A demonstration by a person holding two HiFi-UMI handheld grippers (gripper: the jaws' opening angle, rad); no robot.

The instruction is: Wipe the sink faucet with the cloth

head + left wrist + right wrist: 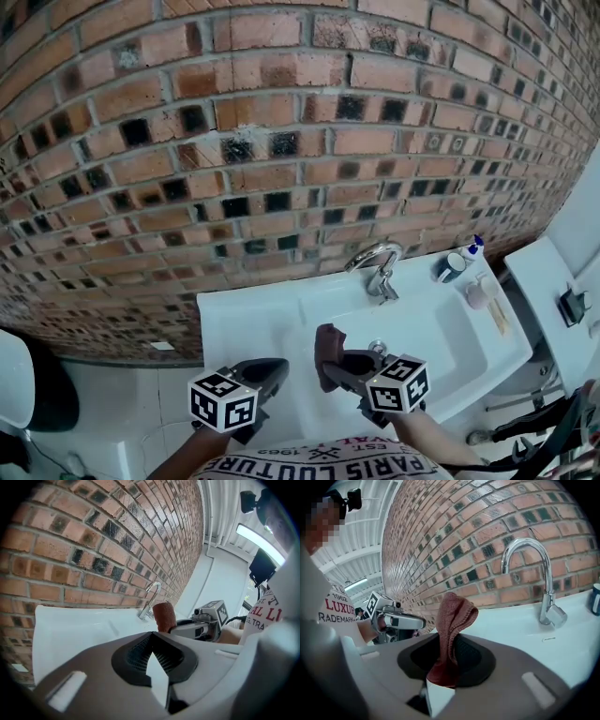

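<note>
A chrome faucet [377, 265] with a curved spout stands at the back of the white sink [441, 333], against the brick wall; it also shows as faucet [539, 578] and faucet [149, 599]. My right gripper [330, 361] is shut on a reddish-brown cloth [328, 345] that sticks up from its jaws, cloth [451, 630], in front of and left of the faucet, apart from it. The cloth [164, 617] also shows in the left gripper view. My left gripper [272, 370] is shut and holds nothing, over the sink's left front corner.
A dark cup [451, 267], a small bottle with a blue cap [473, 247] and a pink item [478, 293] stand on the sink's right ledge. A white surface [548, 281] lies to the right. Tiled floor shows at the lower left.
</note>
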